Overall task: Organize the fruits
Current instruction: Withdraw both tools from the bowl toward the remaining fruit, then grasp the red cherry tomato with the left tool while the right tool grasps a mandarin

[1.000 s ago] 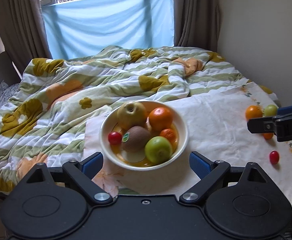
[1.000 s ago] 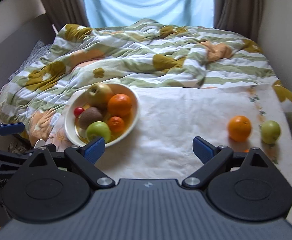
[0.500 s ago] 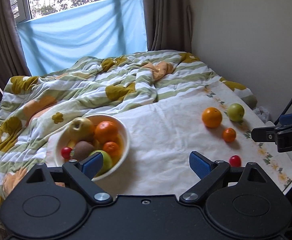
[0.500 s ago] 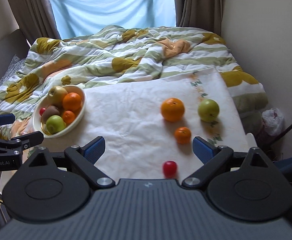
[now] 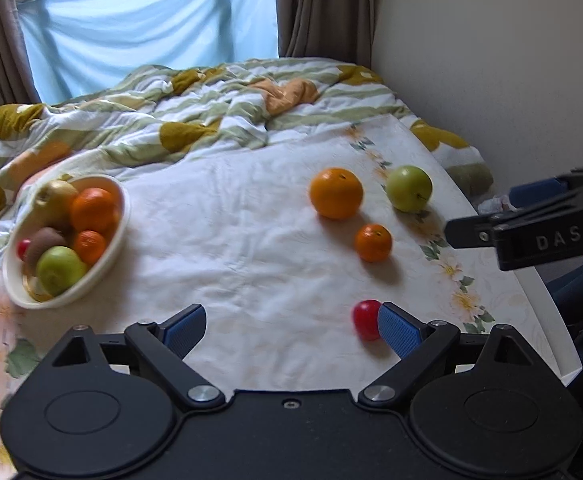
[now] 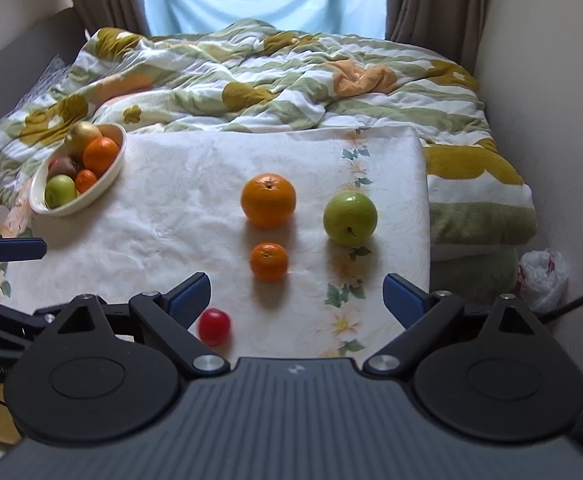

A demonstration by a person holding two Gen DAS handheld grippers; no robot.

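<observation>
Red, the small tomato (image 5: 365, 319) lies on the worktop (image 5: 251, 248) just beside the released left claw (image 5: 291, 326), nearer it than the released right claw (image 6: 297, 298); bowl (image 5: 103, 256) far left.

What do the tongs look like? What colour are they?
Both are black with blue ridged pads on the fingertips. The left tongs have two round black discs and silver screws at the finger joints. The right tongs look the same but sit on a grey ribbed body; seen from the side they show white letters "DAS". A dark cable hangs nearby.
</observation>
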